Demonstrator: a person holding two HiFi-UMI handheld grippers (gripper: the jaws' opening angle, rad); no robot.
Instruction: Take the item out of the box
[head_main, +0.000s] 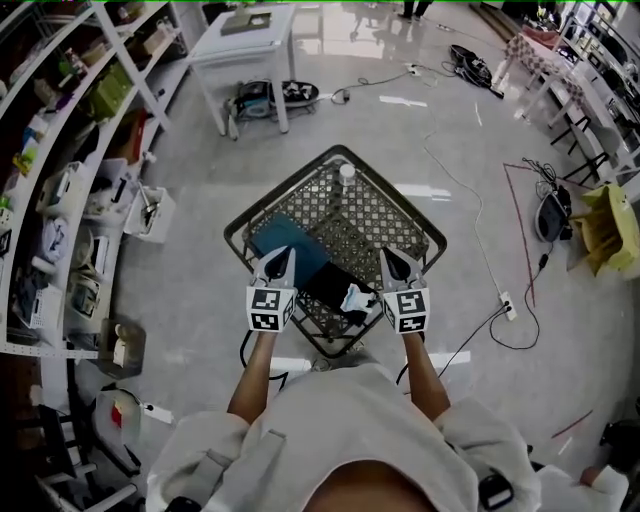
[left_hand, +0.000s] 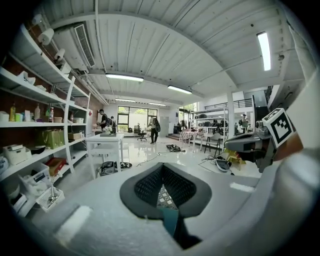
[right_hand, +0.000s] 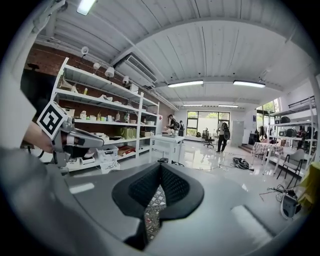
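**Box on the lattice desk, both tools closed**

The box (head_main: 284, 245), teal and flat, lies on the desk (head_main: 402, 224) beside a black slab (head_main: 330, 283), perhaps its other half. The head view places the left tool (head_main: 279, 258) and right tool (head_main: 397, 260) over the near edge. Each gripper view shows its jaws together, and only the left one catches a teal sliver beneath.

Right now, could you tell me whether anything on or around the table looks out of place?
Nothing looks spilled or broken. The table stands corner-on to the person, so the teal box lies askew to them. A white item sits by the right gripper, off the teal box. A cable trails loose across the floor.
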